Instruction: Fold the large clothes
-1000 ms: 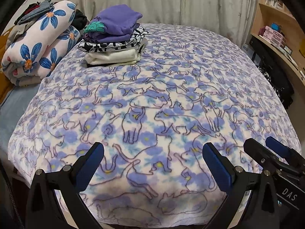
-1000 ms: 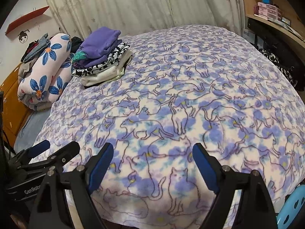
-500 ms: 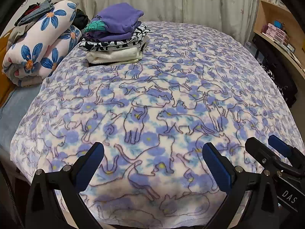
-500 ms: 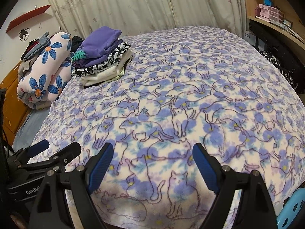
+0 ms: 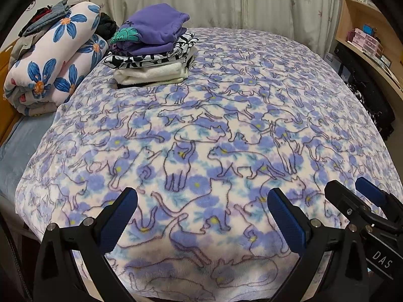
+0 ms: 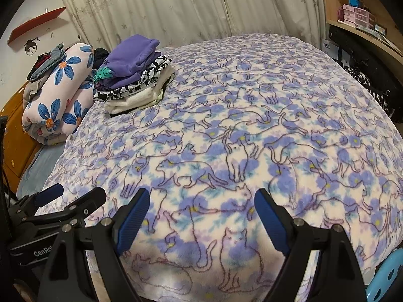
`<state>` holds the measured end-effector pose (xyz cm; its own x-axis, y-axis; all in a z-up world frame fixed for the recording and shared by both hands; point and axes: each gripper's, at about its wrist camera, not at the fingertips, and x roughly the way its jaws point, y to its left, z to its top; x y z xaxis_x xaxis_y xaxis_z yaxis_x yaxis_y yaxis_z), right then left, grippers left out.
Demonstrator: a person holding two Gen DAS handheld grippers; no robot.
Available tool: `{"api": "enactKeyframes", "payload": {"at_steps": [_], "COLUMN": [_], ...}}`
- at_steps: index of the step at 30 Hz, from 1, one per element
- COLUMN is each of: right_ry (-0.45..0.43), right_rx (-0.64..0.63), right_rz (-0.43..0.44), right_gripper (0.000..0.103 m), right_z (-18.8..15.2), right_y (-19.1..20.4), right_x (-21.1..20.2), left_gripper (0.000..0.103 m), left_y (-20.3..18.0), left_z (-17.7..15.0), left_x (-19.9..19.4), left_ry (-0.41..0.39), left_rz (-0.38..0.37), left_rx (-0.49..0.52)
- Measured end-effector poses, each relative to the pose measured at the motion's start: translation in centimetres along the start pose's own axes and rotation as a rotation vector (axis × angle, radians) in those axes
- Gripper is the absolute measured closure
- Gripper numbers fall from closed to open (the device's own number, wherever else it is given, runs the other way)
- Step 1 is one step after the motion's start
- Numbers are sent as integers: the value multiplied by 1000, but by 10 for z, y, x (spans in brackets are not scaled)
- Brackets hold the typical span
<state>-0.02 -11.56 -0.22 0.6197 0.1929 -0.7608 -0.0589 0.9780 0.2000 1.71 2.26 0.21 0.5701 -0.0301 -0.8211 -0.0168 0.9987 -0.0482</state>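
A fleece blanket (image 5: pixel 226 125) printed with cats and blue flowers lies spread flat over the bed and fills both views (image 6: pixel 264 130). My left gripper (image 5: pixel 201 196) hangs open above its near edge, with nothing between the blue pads. My right gripper (image 6: pixel 202 195) is just to the right, also open and empty above that edge. Each shows in the other's view: the right gripper (image 5: pixel 348 185) at the lower right, the left gripper (image 6: pixel 79 191) at the lower left. A stack of folded clothes (image 5: pixel 151 50), purple on top, sits at the bed's far left corner.
A rolled floral quilt (image 5: pixel 55 63) with loose garments on it lies left of the stack. Curtains (image 5: pixel 201 0) hang behind the bed. Wooden shelves (image 5: pixel 365 42) and dark items line the right side. A blue stool (image 6: pixel 388 276) stands at the near right corner.
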Motion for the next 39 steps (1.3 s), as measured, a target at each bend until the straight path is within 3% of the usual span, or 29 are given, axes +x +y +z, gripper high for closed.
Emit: {"api": "enactKeyframes", "payload": {"at_steps": [39], "right_ry": [-1], "right_rx": [7], "right_rz": [4], "right_gripper": [18], "right_z": [-1], "right_y": [1], "right_x": [2], "left_gripper": [2], "left_y": [3], "left_z": [2], "left_x": [3], "left_ry": [2], "left_rz": [-3], "left_rx": [1]}}
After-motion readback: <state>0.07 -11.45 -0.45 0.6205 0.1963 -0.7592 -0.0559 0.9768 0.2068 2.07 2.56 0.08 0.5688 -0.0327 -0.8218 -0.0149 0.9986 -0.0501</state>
